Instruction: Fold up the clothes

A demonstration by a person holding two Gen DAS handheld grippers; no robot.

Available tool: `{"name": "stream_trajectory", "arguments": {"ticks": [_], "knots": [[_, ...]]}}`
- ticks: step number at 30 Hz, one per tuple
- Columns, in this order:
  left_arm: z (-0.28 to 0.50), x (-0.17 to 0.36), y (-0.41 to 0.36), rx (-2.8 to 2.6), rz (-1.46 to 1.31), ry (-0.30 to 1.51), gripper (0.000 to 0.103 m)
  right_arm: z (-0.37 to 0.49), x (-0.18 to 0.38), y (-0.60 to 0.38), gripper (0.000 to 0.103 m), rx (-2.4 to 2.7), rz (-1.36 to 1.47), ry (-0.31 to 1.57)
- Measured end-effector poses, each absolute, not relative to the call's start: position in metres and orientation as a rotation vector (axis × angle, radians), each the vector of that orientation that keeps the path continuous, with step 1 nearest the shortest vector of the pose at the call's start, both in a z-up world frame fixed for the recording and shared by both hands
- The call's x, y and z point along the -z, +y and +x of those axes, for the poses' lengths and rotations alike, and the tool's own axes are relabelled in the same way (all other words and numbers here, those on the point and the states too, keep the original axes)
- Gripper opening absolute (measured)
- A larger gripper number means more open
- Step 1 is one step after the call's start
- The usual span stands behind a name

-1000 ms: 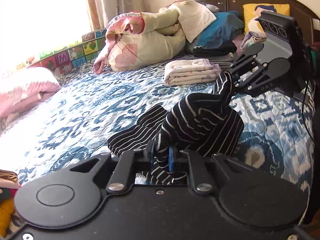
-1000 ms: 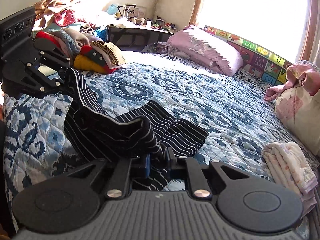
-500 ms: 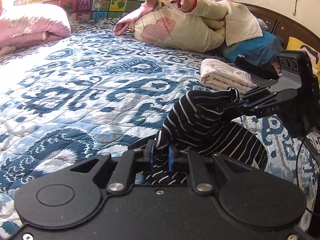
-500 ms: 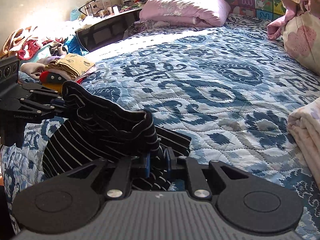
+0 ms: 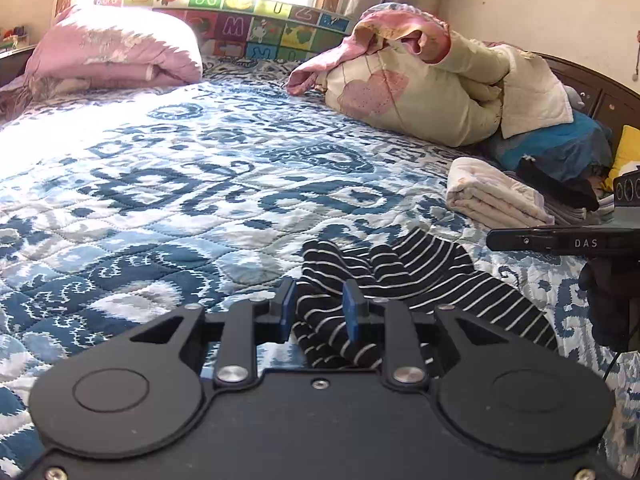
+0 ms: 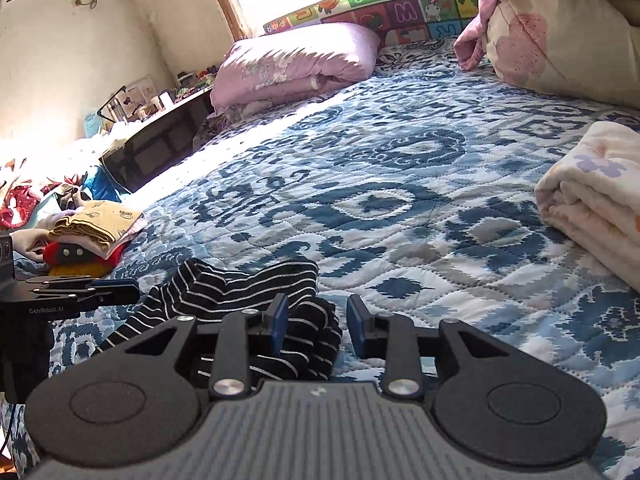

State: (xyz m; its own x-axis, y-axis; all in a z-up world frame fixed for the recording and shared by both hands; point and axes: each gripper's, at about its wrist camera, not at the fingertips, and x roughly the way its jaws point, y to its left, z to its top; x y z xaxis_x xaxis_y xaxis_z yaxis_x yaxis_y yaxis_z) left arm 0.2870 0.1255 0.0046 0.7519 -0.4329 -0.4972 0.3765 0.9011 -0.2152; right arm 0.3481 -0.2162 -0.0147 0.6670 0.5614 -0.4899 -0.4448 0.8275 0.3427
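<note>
Left wrist view: the left claw (image 5: 316, 310) is opening, its blue pads parted, with the striped garment (image 5: 404, 280) lying loose between them on the bed quilt (image 5: 180, 184). A folded cream cloth (image 5: 492, 196) lies ahead to its right.

Right wrist view: the right claw (image 6: 316, 322) is opening too; the striped garment (image 6: 256, 288) bunches against its left pad, touching nothing on the right.

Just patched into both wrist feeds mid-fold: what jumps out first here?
The black striped garment lies crumpled on the blue patterned quilt, right in front of both tongs. The left tongs and right tongs are opening, with the fabric loose between their blue pads. Beyond it, a folded cream blanket lies at the right, and a pink pillow far left.
</note>
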Motion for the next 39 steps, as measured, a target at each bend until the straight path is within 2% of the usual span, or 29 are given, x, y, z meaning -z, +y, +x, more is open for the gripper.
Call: {"name": "stream_trajectory", "arguments": {"ticks": [4, 7, 9, 12, 15, 18, 20, 22, 28, 32, 34, 39], "knots": [[0.257, 0.010, 0.085, 0.535, 0.036, 0.515, 0.029, 0.291, 0.008, -0.195, 0.032, -0.682, 0.047, 0.441], [0.256, 0.039, 0.064, 0.534, 0.182, 0.558, 0.030, 0.280, 0.031, -0.163, 0.037, -0.682, -0.096, 0.506], [0.260, 0.049, 0.066, 0.530, 0.180, 0.558, 0.030, 0.283, 0.044, -0.156, 0.038, -0.667, -0.117, 0.539], [0.250, 0.030, 0.072, 0.526, 0.160, 0.513, 0.031, 0.278, 0.043, -0.152, 0.039, -0.653, -0.138, 0.515], [0.228, 0.022, 0.074, 0.548, 0.154, 0.477, 0.031, 0.246, 0.025, -0.158, 0.039, -0.675, -0.165, 0.373], [0.233, 0.046, 0.065, 0.522, 0.220, 0.534, 0.031, 0.241, 0.035, -0.153, 0.039, -0.677, -0.177, 0.418], [0.240, 0.051, 0.066, 0.500, 0.191, 0.542, 0.036, 0.253, 0.051, -0.145, 0.041, -0.655, -0.176, 0.499], [0.241, 0.046, 0.067, 0.488, 0.164, 0.550, 0.036, 0.261, 0.054, -0.144, 0.042, -0.642, -0.155, 0.521], [0.207, 0.029, 0.057, 0.500, 0.148, 0.490, 0.035, 0.229, 0.032, -0.159, 0.042, -0.617, -0.093, 0.447], [0.213, 0.054, 0.051, 0.471, 0.155, 0.527, 0.038, 0.234, 0.058, -0.158, 0.042, -0.605, -0.042, 0.533], [0.219, 0.054, 0.053, 0.468, 0.137, 0.544, 0.041, 0.240, 0.061, -0.161, 0.042, -0.600, -0.009, 0.549], [0.218, 0.050, 0.049, 0.450, 0.152, 0.566, 0.042, 0.242, 0.059, -0.155, 0.042, -0.576, -0.013, 0.589]]}}
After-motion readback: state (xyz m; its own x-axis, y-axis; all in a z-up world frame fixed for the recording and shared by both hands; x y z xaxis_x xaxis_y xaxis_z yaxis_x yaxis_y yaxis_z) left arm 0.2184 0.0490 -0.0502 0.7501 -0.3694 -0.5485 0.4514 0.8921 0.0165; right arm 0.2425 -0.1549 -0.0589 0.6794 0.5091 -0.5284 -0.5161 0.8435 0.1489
